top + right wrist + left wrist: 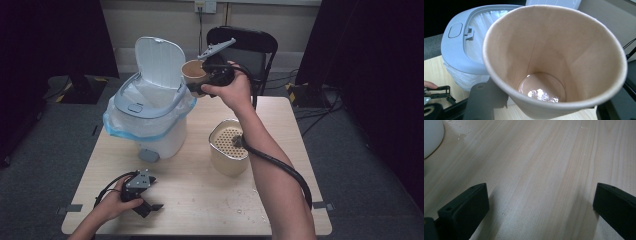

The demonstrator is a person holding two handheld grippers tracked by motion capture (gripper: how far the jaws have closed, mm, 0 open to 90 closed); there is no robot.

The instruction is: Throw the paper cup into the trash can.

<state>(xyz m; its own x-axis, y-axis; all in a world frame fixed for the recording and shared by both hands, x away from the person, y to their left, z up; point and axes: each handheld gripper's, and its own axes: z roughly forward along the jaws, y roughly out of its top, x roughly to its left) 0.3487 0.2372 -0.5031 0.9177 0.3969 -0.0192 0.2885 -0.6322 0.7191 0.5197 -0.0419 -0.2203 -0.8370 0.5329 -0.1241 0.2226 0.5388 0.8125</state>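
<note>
Right gripper [200, 82] clamps paper cup [554, 62] (jaws mostly hidden behind it).

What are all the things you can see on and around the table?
Brown paper cup: one, tan, held up beside the bin's open top, wet shine at its bottom.
White plastic bin: one, grey-blue rim, lid up, clear liner, table's far left.
Cream container with holed top: one, middle right of table.
Light wooden table: one, pale.
Black folding chair: one, behind table.
Right gripper: one, black, shut on the cup.
Left gripper: one, black, jaws open, low over the table's near left.
</note>
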